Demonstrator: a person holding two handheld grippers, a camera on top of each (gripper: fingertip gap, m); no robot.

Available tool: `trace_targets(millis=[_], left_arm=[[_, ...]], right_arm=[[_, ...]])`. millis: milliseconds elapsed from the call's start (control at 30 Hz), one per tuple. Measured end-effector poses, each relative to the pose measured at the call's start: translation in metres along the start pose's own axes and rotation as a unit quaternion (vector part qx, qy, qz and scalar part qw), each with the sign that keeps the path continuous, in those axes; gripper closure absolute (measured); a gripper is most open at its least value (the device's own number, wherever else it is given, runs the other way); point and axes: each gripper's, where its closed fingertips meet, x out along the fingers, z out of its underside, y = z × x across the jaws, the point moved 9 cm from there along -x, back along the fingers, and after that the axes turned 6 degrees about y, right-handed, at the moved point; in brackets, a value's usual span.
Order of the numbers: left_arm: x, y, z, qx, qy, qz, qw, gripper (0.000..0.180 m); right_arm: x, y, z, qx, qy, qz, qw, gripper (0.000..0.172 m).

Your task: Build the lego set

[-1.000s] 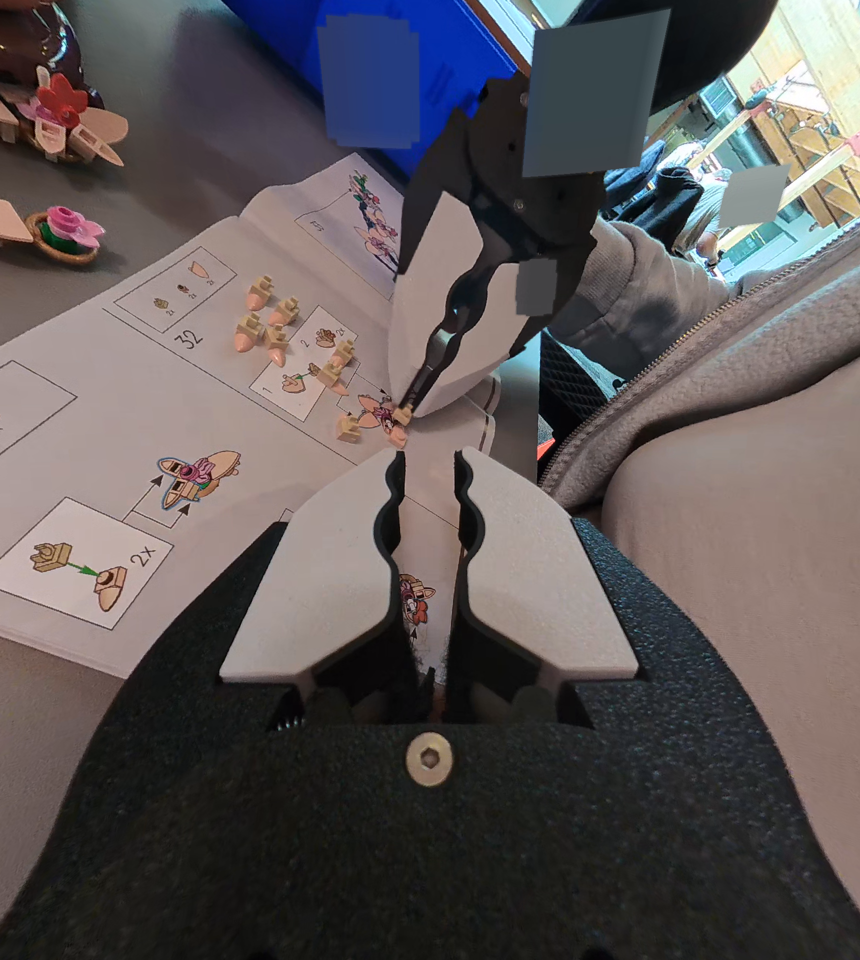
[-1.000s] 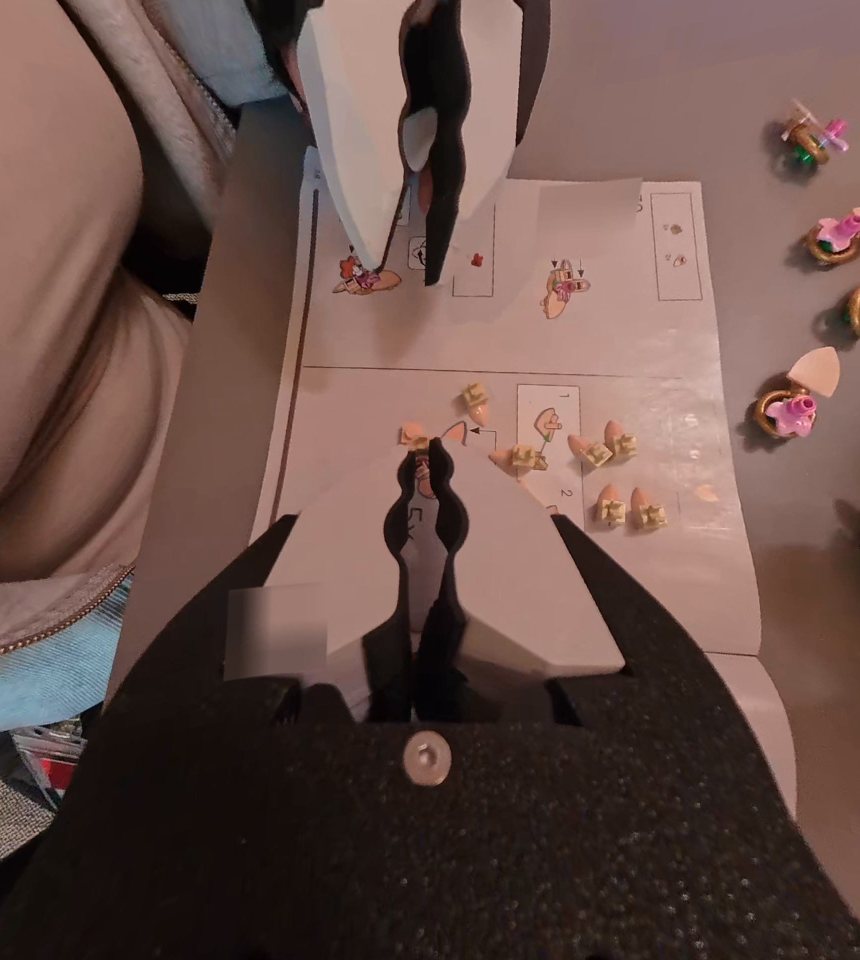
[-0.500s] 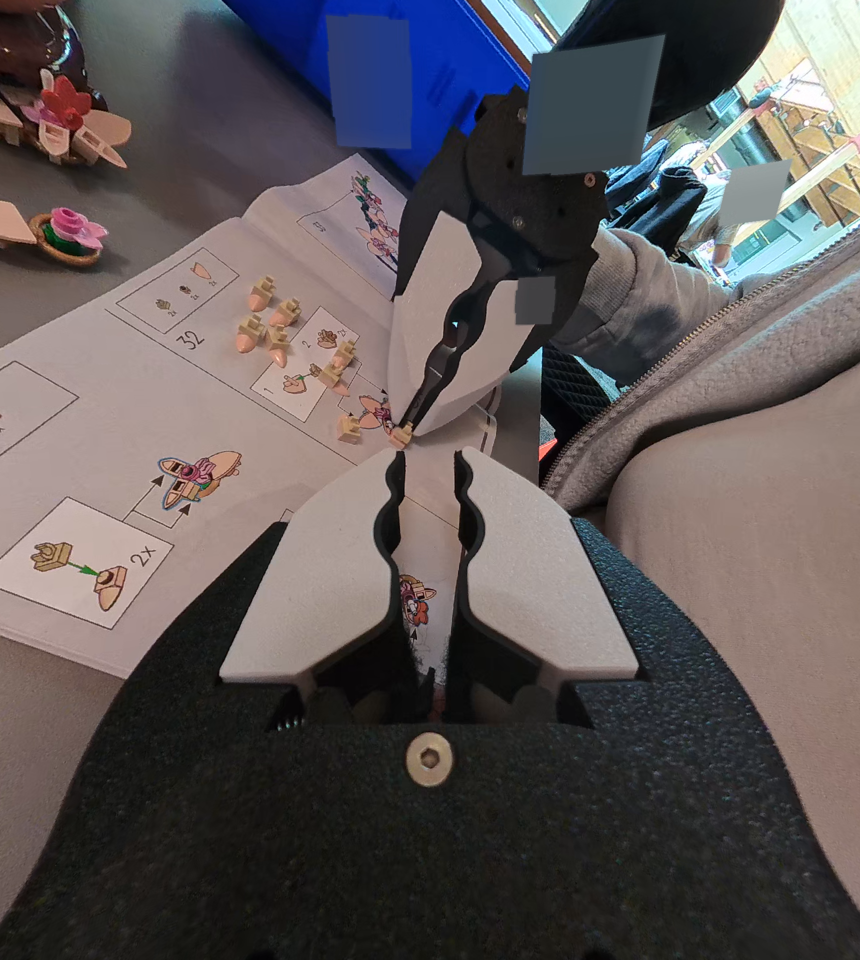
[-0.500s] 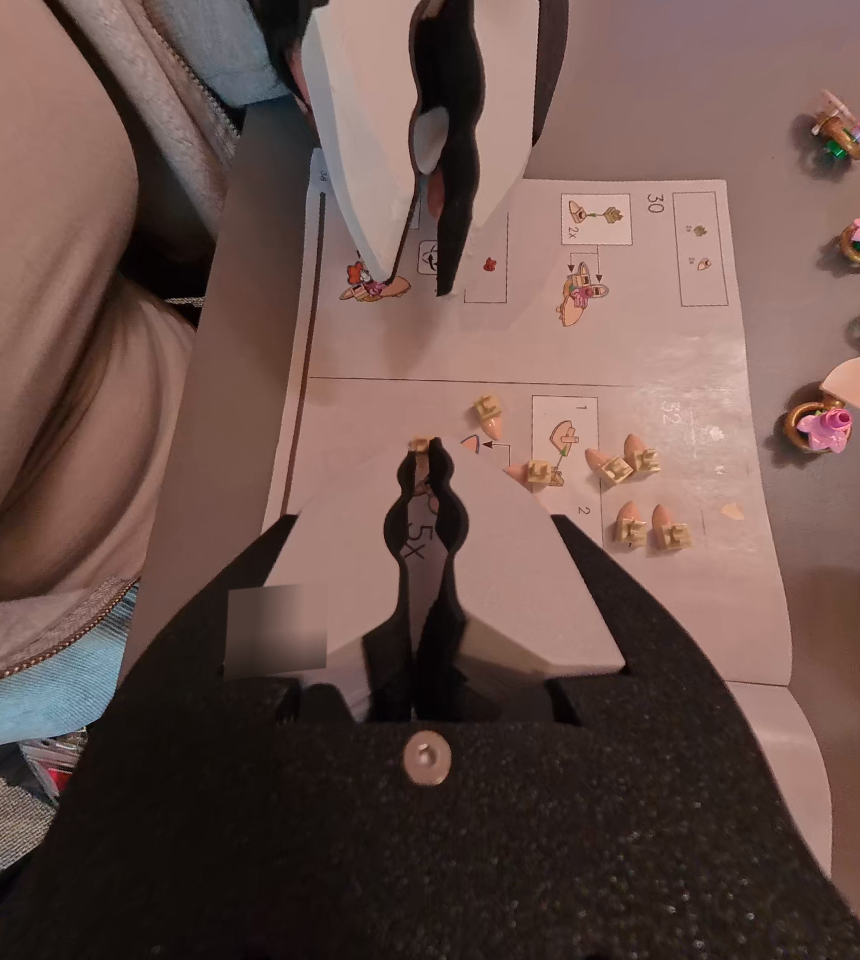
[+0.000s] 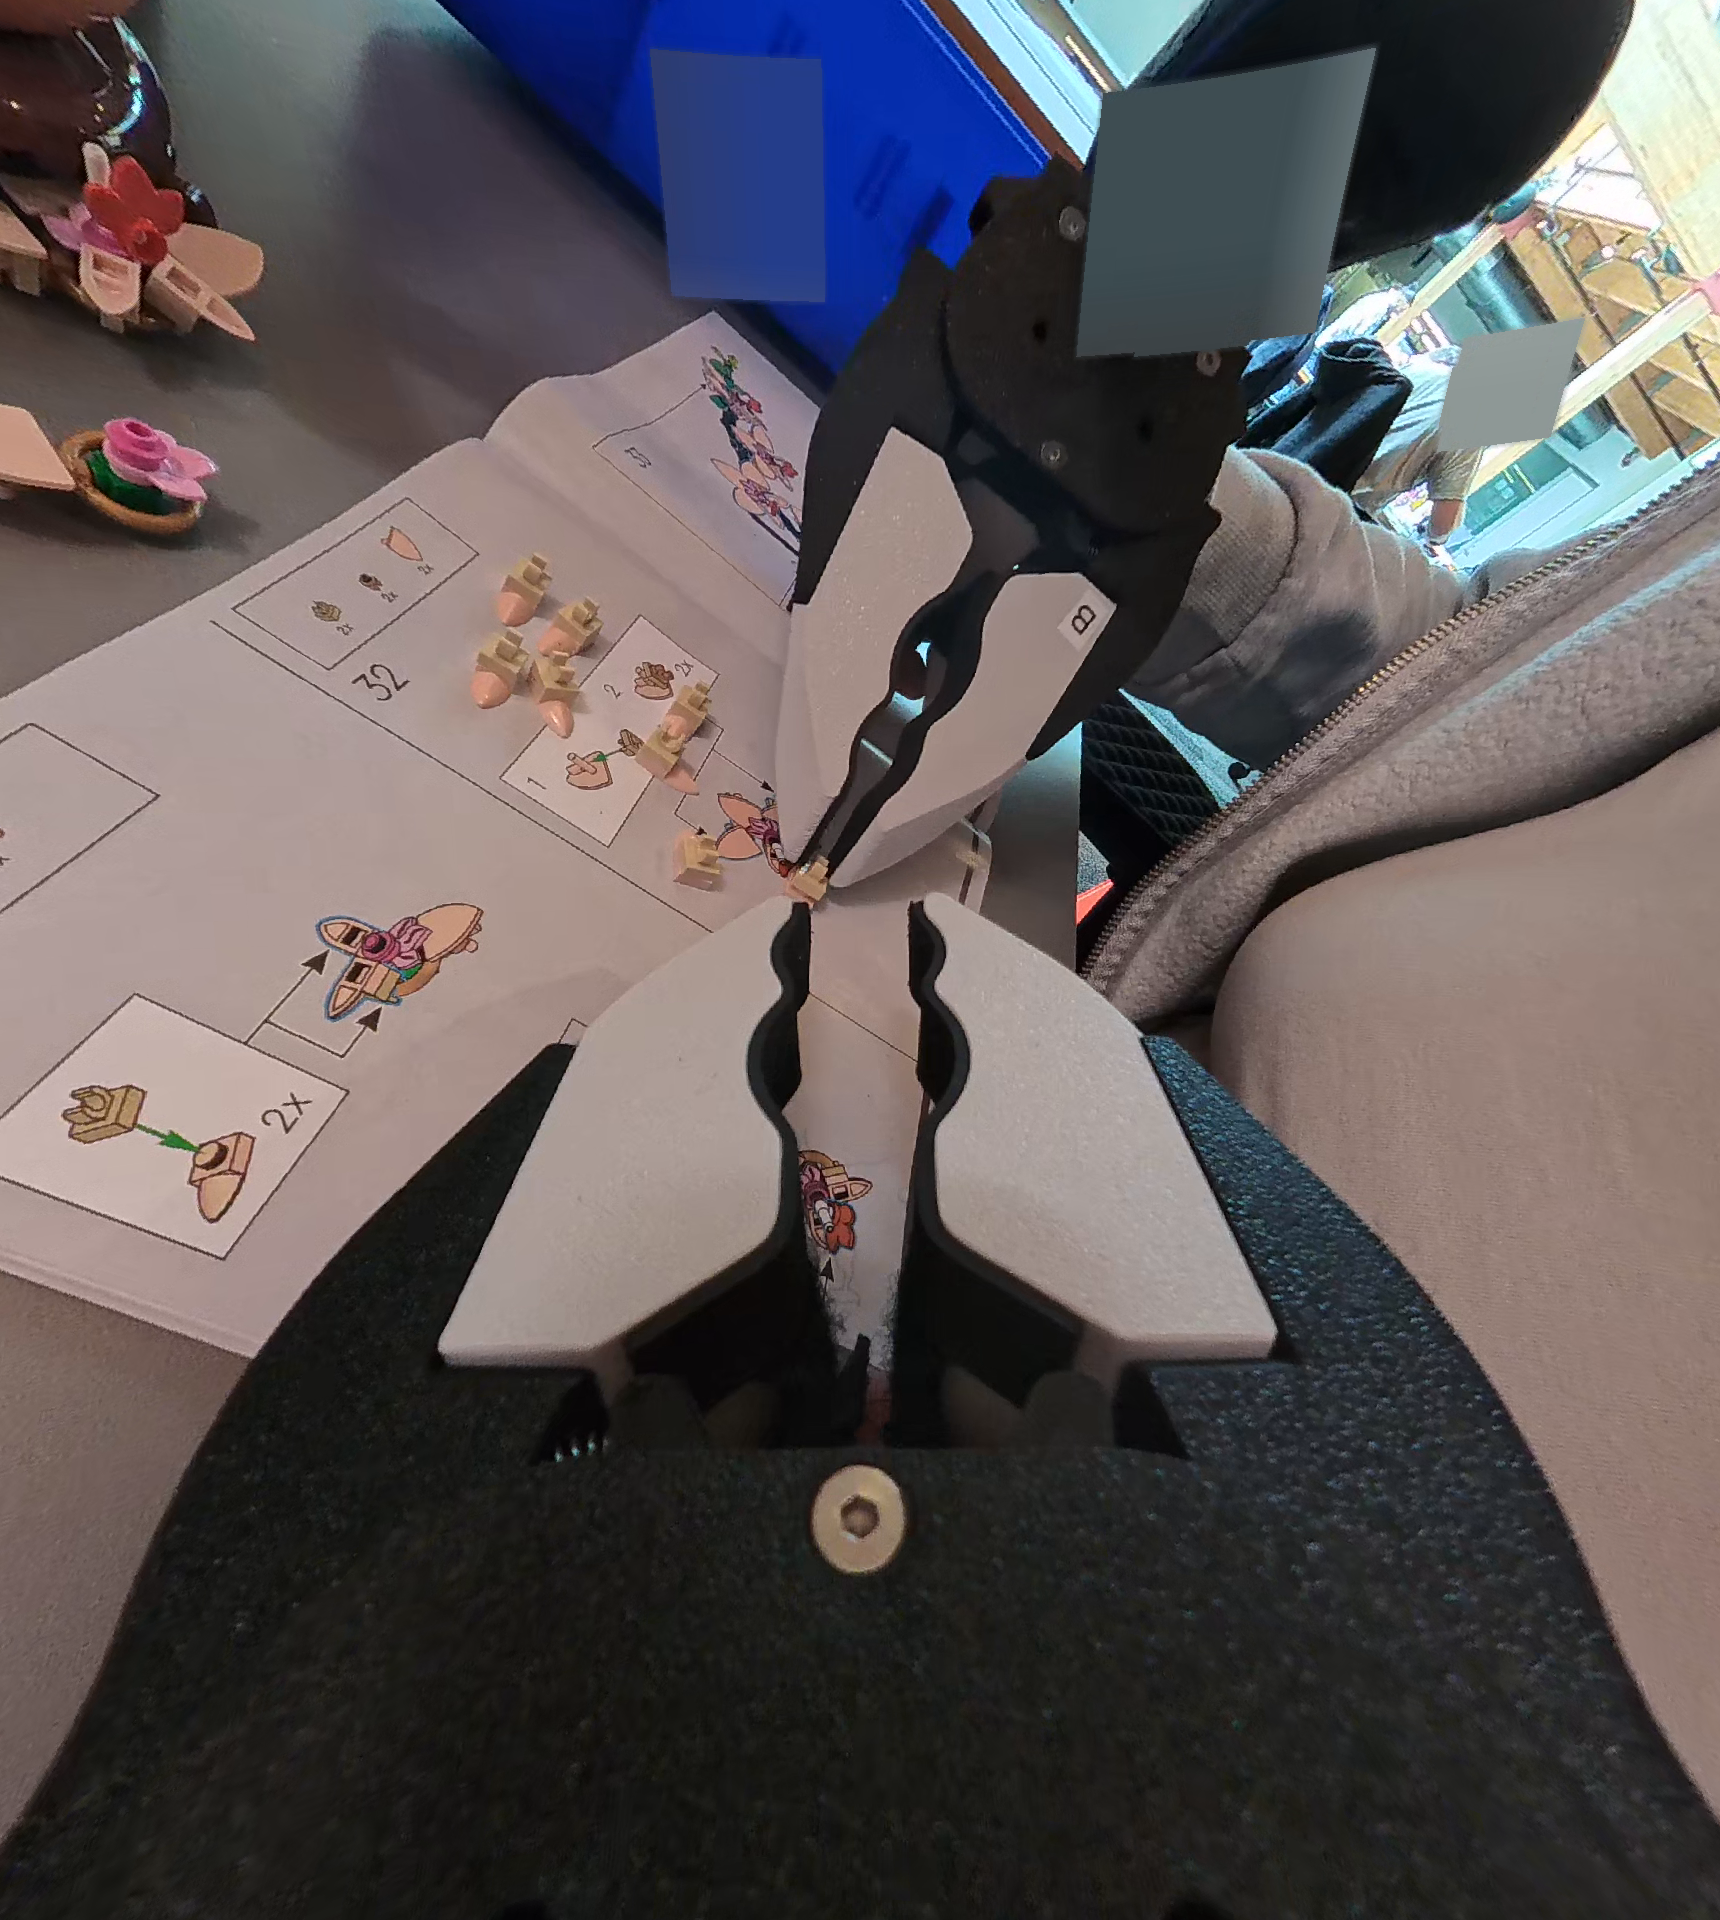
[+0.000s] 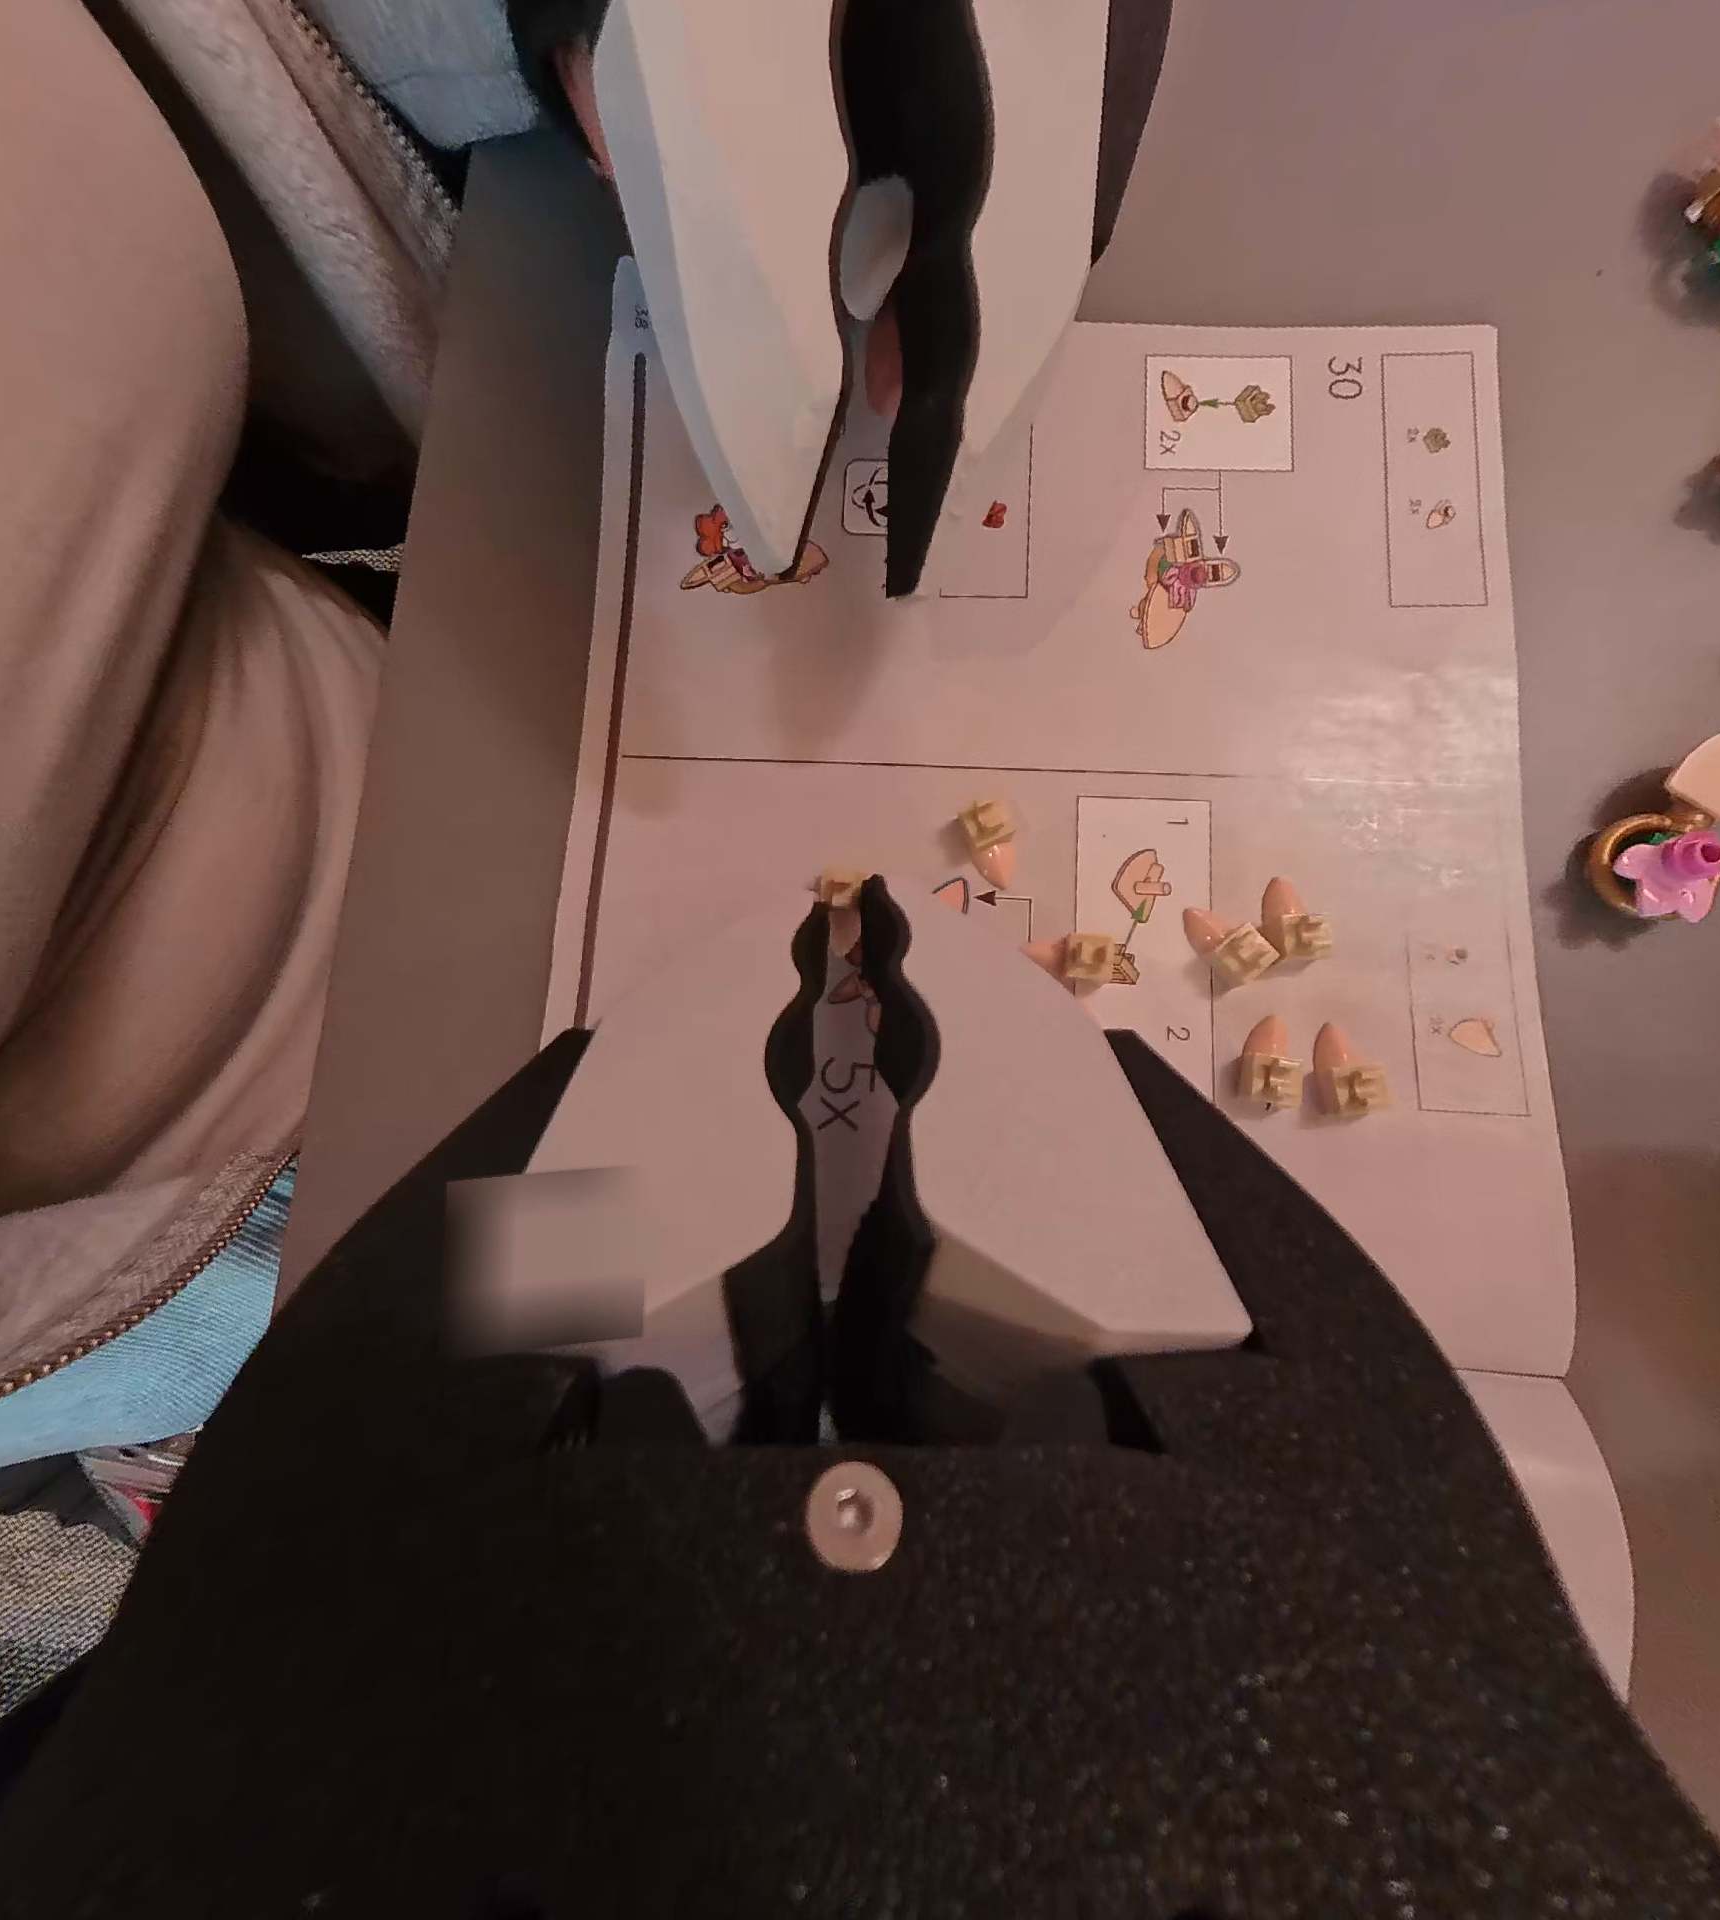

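Since before, right gripper (image 6: 848,899) lifted off the booklet (image 6: 1043,686) near its table-edge side, pinching a tan-and-peach piece (image 6: 841,894); left gripper (image 5: 856,914) half open, bare.

An open instruction booklet (image 6: 1251,707) lies at the table's (image 6: 1458,156) near edge. Small tan-and-peach brick pieces (image 6: 1261,940) rest on its page. Gold-ringed pink flower assemblies (image 6: 1656,857) stand on the table beyond the booklet's outer edge.
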Motion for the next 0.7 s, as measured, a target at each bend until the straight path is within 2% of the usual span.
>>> trace_targets(millis=[200, 367, 700], left_arm=[[0.0, 0.0, 0.0, 0.0, 0.0, 0.0, 1.0, 0.162], [0.0, 0.0, 0.0, -0.001, 0.0, 0.0, 1.0, 0.162], [0.0, -0.001, 0.0, 0.0, 0.0, 0.0, 1.0, 0.163]], right_arm=[[-0.002, -0.001, 0.002, 0.011, -0.007, 0.0, 1.0, 0.159], [-0.004, -0.002, -0.004, 0.053, 0.022, 0.012, 0.998, 0.159], [0.004, -0.005, -0.01, 0.065, -0.035, 0.047, 0.996, 0.167]])
